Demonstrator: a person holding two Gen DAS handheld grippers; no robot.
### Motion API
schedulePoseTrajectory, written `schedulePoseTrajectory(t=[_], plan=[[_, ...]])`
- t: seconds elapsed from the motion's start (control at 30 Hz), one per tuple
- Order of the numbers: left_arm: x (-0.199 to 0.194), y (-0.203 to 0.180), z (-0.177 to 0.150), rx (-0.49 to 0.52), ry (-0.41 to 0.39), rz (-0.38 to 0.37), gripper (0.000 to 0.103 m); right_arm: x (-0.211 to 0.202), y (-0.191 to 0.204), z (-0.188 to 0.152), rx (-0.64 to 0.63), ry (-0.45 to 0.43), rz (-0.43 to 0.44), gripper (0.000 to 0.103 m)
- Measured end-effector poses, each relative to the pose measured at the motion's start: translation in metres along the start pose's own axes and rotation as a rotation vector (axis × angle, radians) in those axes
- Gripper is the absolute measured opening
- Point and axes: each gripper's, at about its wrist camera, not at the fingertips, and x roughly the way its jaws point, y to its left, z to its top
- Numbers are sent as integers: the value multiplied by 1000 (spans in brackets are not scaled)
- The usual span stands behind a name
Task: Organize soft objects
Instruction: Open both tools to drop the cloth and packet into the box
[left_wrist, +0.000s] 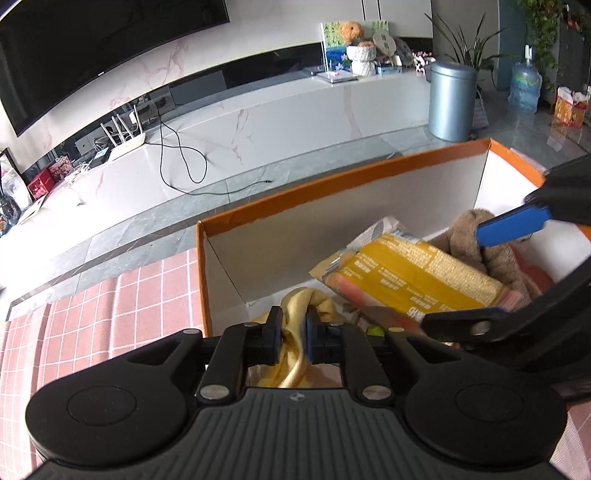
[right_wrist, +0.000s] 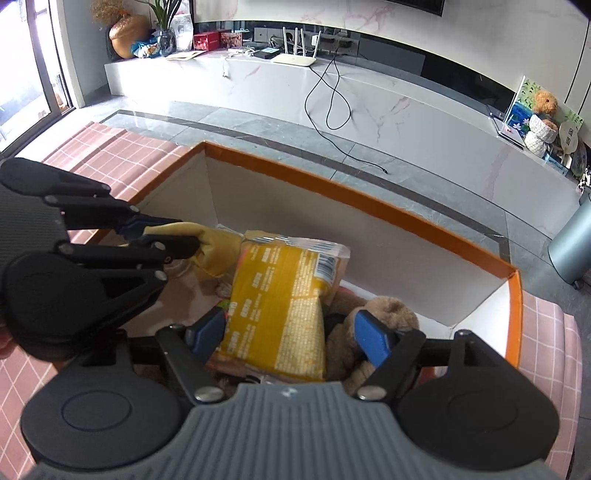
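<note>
Orange-rimmed cardboard box (right_wrist: 406, 218), white inside, stands on a pink checked cloth (left_wrist: 92, 314) and serves as the collection point; all positions below are given relative to it.

Contents observed inside the box: a yellow printed packet (right_wrist: 280, 306), lying tilted near the middle; a brown plush toy (right_wrist: 384, 314) toward the right-hand end wall, partly under the packet; a yellow cloth (left_wrist: 295, 332) toward the left-hand end, near the front wall. Other small items lie beneath these but are too hidden to identify.

Left tool (left_wrist: 293, 332): fingers pressed together, pinching a fold of the yellow cloth. The cloth hangs down within the box, so it appears to be over its place but not yet released.

Right tool (right_wrist: 291, 332): fingers spread wide, one on each side of the packet's near end, the right finger resting against the plush toy. The pads do not appear to press on the packet; it looks to lie free in the box.

Assessment: the task appears well advanced. Packet and plush are in the box. Outstanding: release of the yellow cloth and withdrawal of both tools. No loose soft items are visible on the pink cloth outside the box, though much of that surface is out of view.
</note>
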Motion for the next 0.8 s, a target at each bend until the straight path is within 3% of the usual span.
schedulePoseTrajectory(t=[0.2, 0.37, 0.6, 0.8], plan=[[-1, 1, -3, -33, 8, 3, 32, -17, -3, -11, 1, -4, 9, 78], [-12, -3, -4, -18, -4, -1, 57, -21, -2, -15, 14, -6, 19, 78], [-41, -6, -7, -26, -50, -24, 64, -41, 0, -23, 39, -42, 5, 78], [-92, -13, -19, -29, -162, -11, 64, -80, 7, -42, 70, -124, -11, 78]])
